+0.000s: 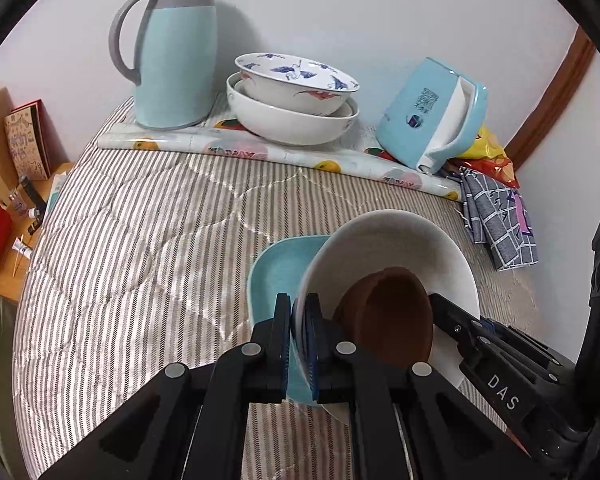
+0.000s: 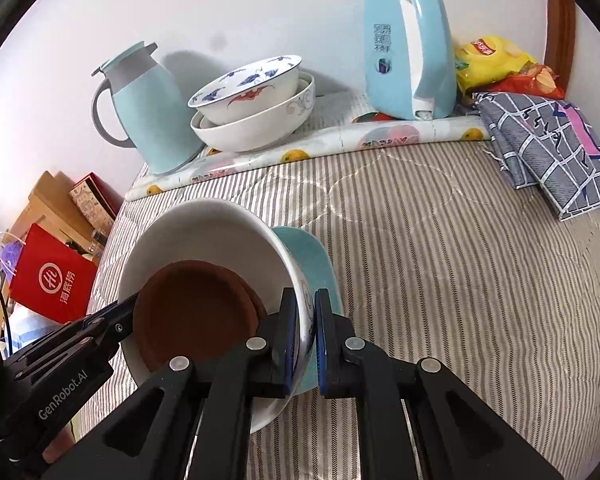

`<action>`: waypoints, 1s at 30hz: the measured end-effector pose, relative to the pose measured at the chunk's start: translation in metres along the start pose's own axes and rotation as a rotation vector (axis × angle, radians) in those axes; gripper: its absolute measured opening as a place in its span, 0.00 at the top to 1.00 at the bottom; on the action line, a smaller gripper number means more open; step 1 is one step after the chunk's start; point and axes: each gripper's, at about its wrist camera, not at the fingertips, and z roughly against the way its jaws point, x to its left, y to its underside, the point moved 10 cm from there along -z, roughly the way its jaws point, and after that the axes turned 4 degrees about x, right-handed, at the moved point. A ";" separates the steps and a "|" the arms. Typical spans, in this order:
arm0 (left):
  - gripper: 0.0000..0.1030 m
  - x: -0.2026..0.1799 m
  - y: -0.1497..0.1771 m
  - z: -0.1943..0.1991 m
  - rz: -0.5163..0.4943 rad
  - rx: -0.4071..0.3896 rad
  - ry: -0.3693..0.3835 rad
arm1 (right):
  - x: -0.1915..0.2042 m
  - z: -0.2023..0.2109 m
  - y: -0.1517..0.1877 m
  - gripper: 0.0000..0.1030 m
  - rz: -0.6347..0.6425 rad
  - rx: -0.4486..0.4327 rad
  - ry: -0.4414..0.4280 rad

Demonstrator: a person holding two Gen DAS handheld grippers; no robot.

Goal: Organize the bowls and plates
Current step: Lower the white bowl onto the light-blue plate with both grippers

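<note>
A white bowl (image 1: 396,240) (image 2: 204,232) holds small brown dishes (image 1: 396,316) (image 2: 196,316) and sits on a light blue plate (image 1: 280,268) (image 2: 320,264), above the striped quilt. My left gripper (image 1: 298,312) is shut on the bowl's left rim. My right gripper (image 2: 305,312) is shut on the opposite rim; its black body shows in the left wrist view (image 1: 496,364). At the back, a blue-patterned bowl (image 1: 296,80) (image 2: 248,88) is nested in a larger white bowl (image 1: 292,120) (image 2: 256,128).
A light blue thermos jug (image 1: 176,52) (image 2: 148,108) and a blue kettle (image 1: 432,116) (image 2: 408,52) flank the stacked bowls on a fruit-print mat (image 1: 260,148). A checked cloth (image 2: 548,144) and snack bags (image 2: 496,60) lie right. Boxes and a red bag (image 2: 52,280) stand left.
</note>
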 end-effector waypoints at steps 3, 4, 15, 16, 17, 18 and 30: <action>0.93 0.006 0.001 -0.005 0.009 0.012 -0.002 | 0.003 -0.007 0.001 0.92 0.004 0.013 0.000; 0.93 0.007 0.001 -0.007 0.011 0.015 -0.002 | 0.004 -0.010 0.002 0.92 0.003 0.019 -0.001; 0.93 0.014 -0.002 -0.032 0.024 0.056 0.007 | 0.000 -0.036 -0.001 0.92 -0.005 0.059 0.013; 0.93 0.014 -0.003 -0.035 0.025 0.060 0.009 | -0.001 -0.039 -0.002 0.92 -0.006 0.064 0.015; 0.93 0.014 -0.003 -0.037 0.028 0.067 0.012 | -0.002 -0.041 -0.003 0.92 -0.008 0.067 0.018; 0.93 0.013 -0.004 -0.041 0.030 0.076 0.017 | -0.004 -0.043 -0.003 0.92 -0.009 0.071 0.023; 0.90 0.012 -0.013 -0.056 0.029 0.085 0.052 | -0.010 -0.059 -0.009 0.89 -0.004 0.098 0.012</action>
